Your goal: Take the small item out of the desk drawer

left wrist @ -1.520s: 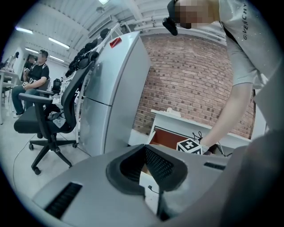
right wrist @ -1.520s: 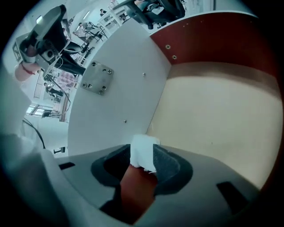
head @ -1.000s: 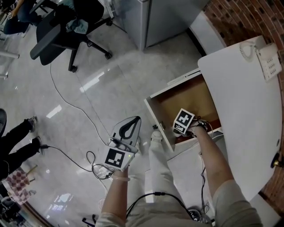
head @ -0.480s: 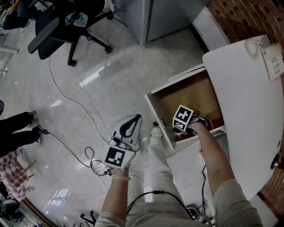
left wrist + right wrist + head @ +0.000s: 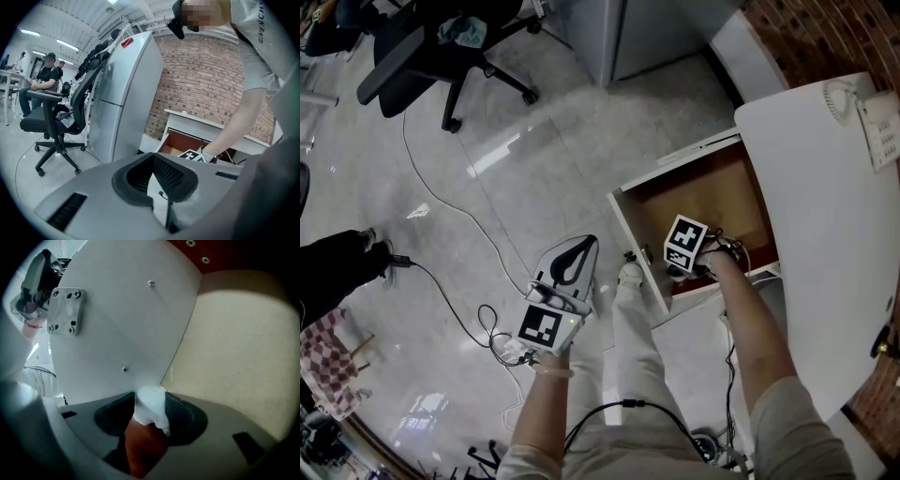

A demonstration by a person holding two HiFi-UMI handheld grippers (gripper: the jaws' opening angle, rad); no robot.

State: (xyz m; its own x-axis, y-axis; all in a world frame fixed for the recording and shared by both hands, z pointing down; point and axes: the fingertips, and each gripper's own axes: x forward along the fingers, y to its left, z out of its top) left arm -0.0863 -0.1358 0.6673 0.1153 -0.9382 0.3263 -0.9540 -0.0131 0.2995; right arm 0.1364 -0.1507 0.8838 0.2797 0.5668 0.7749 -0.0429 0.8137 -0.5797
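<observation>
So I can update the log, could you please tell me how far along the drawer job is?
Done: the drawer is open. In hand: the right gripper is inside it, jaws opening around the small white-capped item. Remaining: gripping it and lifting it out.

Figure: we see a glossy pale floor point(image 5: 544, 141) bearing an office chair point(image 5: 431, 52) and loose black cables point(image 5: 494, 339). The white desk point(image 5: 825, 244) carries a white device point(image 5: 881, 127); its open drawer point(image 5: 722, 197) shows a brown bottom.
</observation>
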